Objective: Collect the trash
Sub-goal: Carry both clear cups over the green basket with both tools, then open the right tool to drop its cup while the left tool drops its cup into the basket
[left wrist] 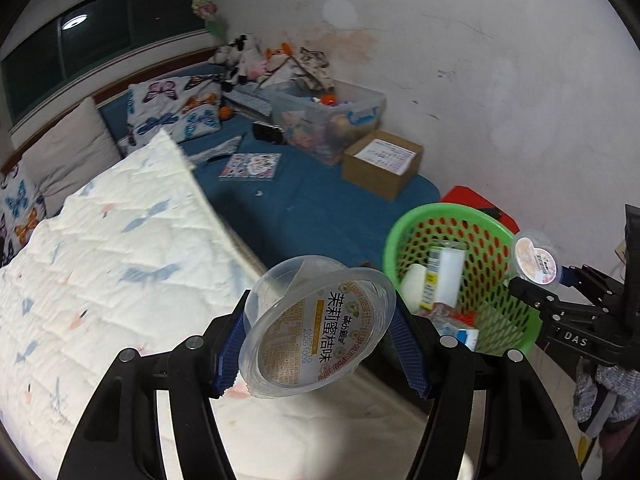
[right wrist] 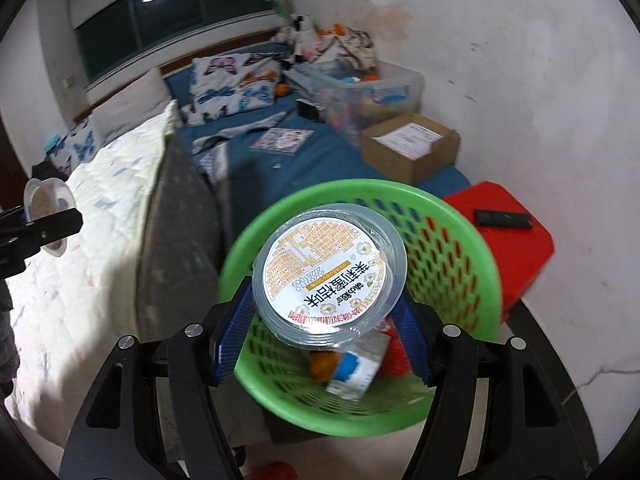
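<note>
My left gripper (left wrist: 320, 344) is shut on a clear plastic cup (left wrist: 316, 326) with a printed foil lid, held over the bed's edge, left of the green basket (left wrist: 404, 236). My right gripper (right wrist: 324, 312) is shut on a second, similar clear cup (right wrist: 330, 272), held directly above the green basket (right wrist: 472, 232). The basket holds several pieces of trash, including a white carton (left wrist: 440, 276) and a small box (right wrist: 356, 368). The right gripper with its cup (left wrist: 534, 258) shows at the basket's right rim in the left wrist view. The left gripper's cup (right wrist: 46, 200) shows at the far left in the right wrist view.
A white quilt (left wrist: 112, 264) covers the bed on the left. A blue mat (left wrist: 312, 200) carries a cardboard box (left wrist: 384, 162), a clear storage bin (left wrist: 332, 116), a booklet (left wrist: 252, 166) and pillows. A red stool (right wrist: 516, 240) with a black remote (right wrist: 502, 218) stands right of the basket.
</note>
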`<action>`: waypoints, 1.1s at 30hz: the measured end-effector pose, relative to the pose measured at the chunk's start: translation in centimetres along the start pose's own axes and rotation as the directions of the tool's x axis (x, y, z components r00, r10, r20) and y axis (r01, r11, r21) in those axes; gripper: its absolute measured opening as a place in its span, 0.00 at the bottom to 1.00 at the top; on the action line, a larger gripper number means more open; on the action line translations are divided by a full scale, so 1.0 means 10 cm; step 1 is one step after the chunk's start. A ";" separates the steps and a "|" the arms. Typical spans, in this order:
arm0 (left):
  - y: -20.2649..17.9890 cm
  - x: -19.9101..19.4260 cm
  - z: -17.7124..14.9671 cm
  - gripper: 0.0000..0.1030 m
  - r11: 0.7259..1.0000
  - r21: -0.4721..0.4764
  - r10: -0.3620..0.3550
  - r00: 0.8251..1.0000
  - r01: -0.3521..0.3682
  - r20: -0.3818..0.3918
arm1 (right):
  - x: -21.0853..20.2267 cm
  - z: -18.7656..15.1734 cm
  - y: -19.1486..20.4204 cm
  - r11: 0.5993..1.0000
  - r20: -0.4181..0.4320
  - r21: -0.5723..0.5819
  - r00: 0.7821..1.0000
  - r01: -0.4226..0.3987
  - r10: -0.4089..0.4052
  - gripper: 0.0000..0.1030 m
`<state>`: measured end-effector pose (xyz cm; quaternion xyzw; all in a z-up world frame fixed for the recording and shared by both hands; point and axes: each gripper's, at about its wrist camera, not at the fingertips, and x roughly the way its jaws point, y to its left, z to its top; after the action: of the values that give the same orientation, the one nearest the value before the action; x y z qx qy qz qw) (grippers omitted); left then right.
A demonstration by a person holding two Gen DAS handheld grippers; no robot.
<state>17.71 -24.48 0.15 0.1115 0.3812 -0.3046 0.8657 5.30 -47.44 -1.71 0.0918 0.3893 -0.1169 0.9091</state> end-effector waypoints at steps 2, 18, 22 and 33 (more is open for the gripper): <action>-0.12 0.04 0.04 0.61 1.000 0.020 -0.013 1.000 0.013 -0.004 | 0.00 -0.02 -0.11 1.000 -0.003 0.024 1.000 0.013 -0.013 0.69; -0.84 0.42 0.17 0.61 0.988 0.127 -0.081 0.993 0.091 -0.084 | -0.27 -0.21 -0.49 0.993 0.019 0.115 0.999 0.029 -0.032 0.71; -0.97 0.48 0.18 0.62 0.984 0.151 -0.077 0.992 0.091 -0.097 | -0.34 -0.27 -0.53 0.991 0.024 0.132 0.999 0.026 -0.030 0.71; -1.10 0.46 0.19 0.76 0.980 0.169 -0.090 0.992 0.104 -0.088 | -0.40 -0.29 -0.53 0.991 0.033 0.136 0.999 0.010 -0.014 0.72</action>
<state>14.54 -36.02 -1.44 0.1795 0.3928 -0.3738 0.8208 -0.86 -51.21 -1.12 0.1493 0.3656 -0.1502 0.9064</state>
